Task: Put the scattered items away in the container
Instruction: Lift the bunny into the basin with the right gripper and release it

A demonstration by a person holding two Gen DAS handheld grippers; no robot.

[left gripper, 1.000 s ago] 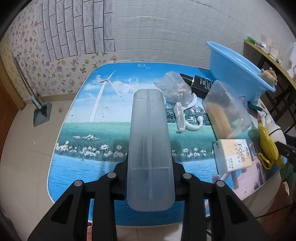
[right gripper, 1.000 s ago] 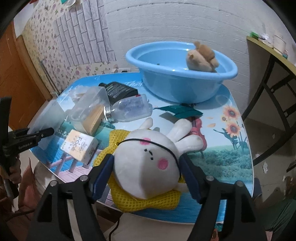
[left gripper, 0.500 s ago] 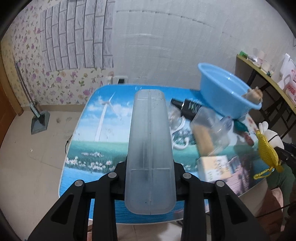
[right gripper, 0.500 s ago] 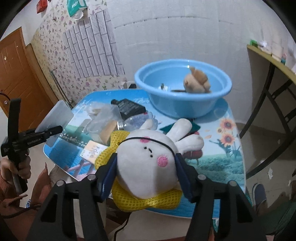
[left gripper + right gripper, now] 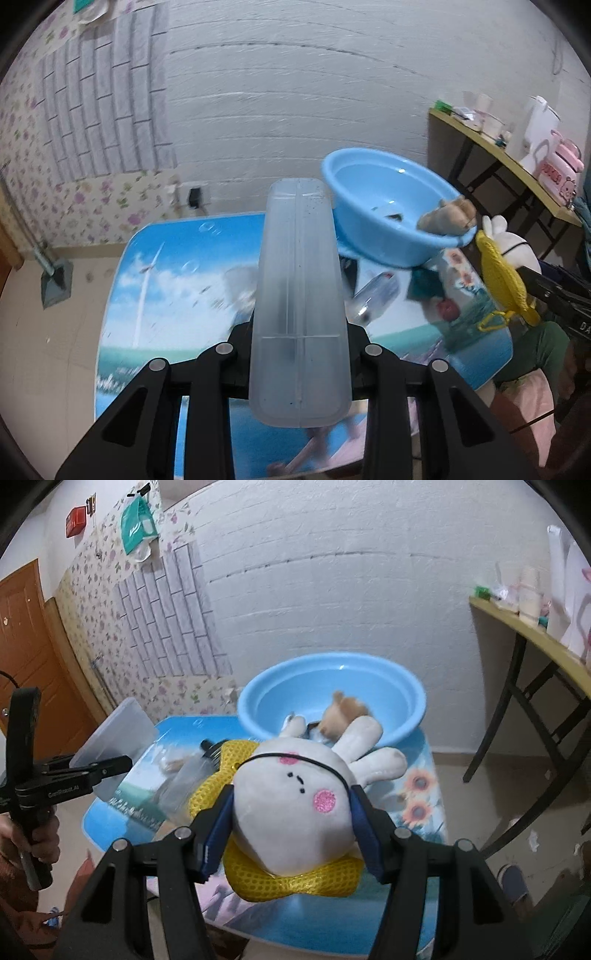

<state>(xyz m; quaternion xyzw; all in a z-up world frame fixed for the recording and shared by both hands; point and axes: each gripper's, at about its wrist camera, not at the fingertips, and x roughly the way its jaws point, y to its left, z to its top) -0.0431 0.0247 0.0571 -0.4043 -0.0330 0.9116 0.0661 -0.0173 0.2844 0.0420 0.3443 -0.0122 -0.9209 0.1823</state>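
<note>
My left gripper (image 5: 299, 334) is shut on a long translucent plastic lid (image 5: 299, 266), held up above the picture-printed table (image 5: 177, 266). The right gripper (image 5: 291, 806) is shut on a white plush rabbit (image 5: 288, 764) with a yellow mesh bow (image 5: 295, 882); its blue pads press the head from both sides. The rabbit hangs above the table, short of the blue basin (image 5: 402, 701). A brown plush toy (image 5: 345, 709) lies in the basin. In the left wrist view the basin (image 5: 369, 225) is at the right and the rabbit (image 5: 513, 247) beyond it.
A clear bottle (image 5: 376, 295), a black bottle (image 5: 212, 747) and a plastic bag lie on the table before the basin. A side table (image 5: 498, 147) with cups and boxes stands at the right wall. A dustpan (image 5: 55, 280) rests on the floor at the left.
Both grippers have risen from the table with their loads. The right jaws squeezed tighter on the rabbit, which is lifted off the table toward the basin. The lid is lifted too.
</note>
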